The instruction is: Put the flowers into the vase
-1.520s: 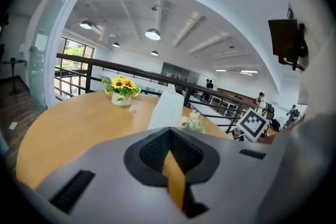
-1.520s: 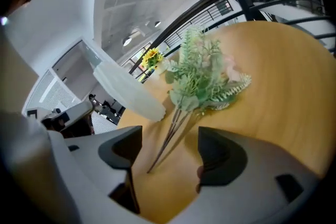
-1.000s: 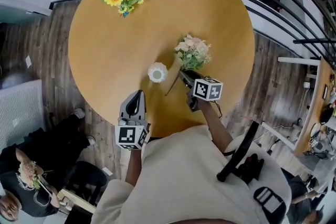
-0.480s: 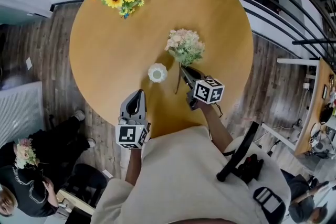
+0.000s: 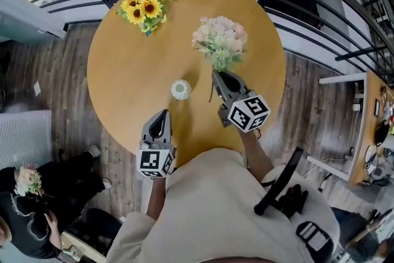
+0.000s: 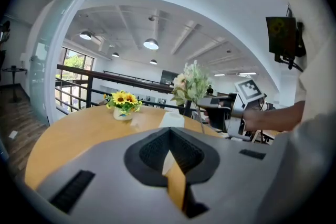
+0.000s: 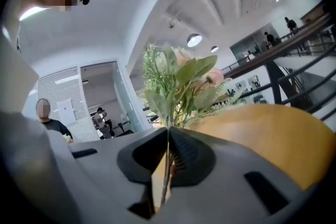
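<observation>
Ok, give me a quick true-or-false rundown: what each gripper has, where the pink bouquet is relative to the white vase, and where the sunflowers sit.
1. The right gripper is shut on the stems of the pink bouquet. True.
2. The pink bouquet stands in the white vase. False: it is held off to the vase's right, apart from it.
3. The left gripper grips the white vase. False: it is shut on nothing, short of the vase.
4. The sunflowers sit near the far edge of the table. True.
</observation>
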